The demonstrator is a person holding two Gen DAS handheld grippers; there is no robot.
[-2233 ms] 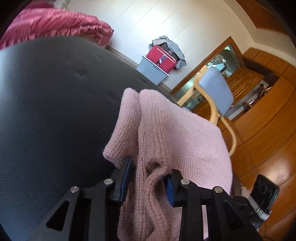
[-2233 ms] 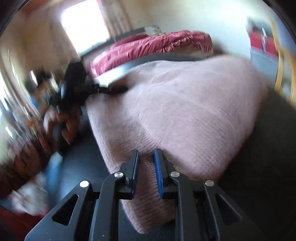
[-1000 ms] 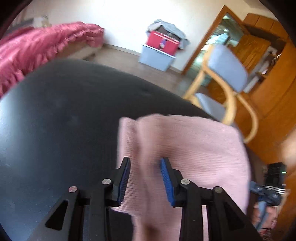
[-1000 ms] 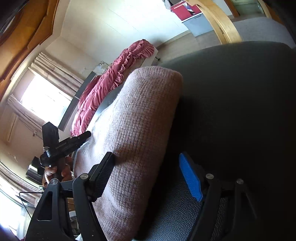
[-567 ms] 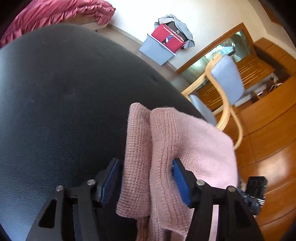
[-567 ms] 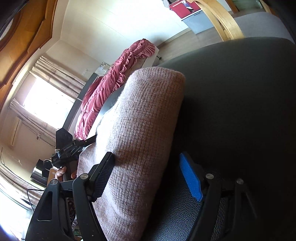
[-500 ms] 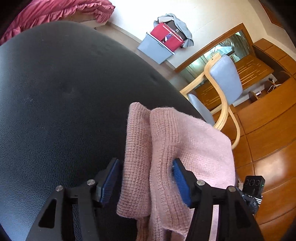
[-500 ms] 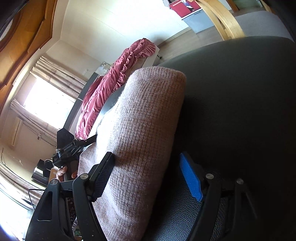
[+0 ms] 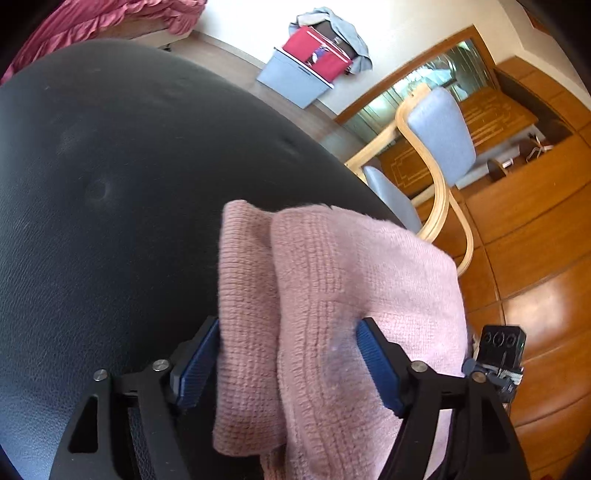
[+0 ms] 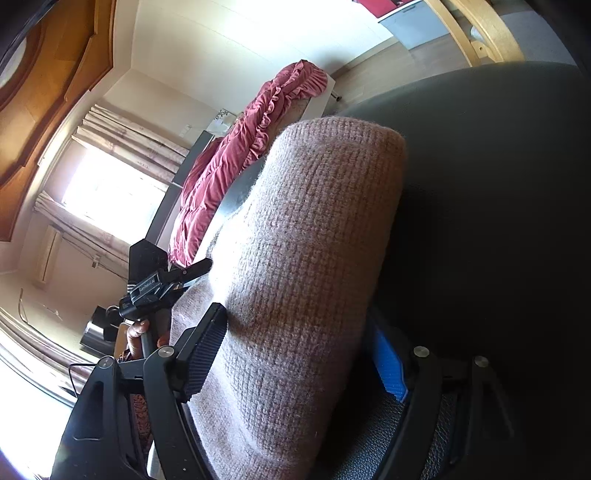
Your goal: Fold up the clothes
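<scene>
A pale pink ribbed knit sweater (image 9: 332, 295) lies on a black, grained leather surface (image 9: 110, 184). At upper left a crimson ruffled bedspread (image 9: 92, 18) shows; at upper right, a pale-wood chair with grey-blue cushions (image 9: 439, 136), and orange-brown wooden panelling (image 9: 535, 240).

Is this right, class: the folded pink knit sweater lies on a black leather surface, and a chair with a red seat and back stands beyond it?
Not quite. The left wrist view shows the chair has a pale blue seat and back on a light wooden frame. The rest holds: the folded pink knit sweater lies on the black leather surface.
</scene>
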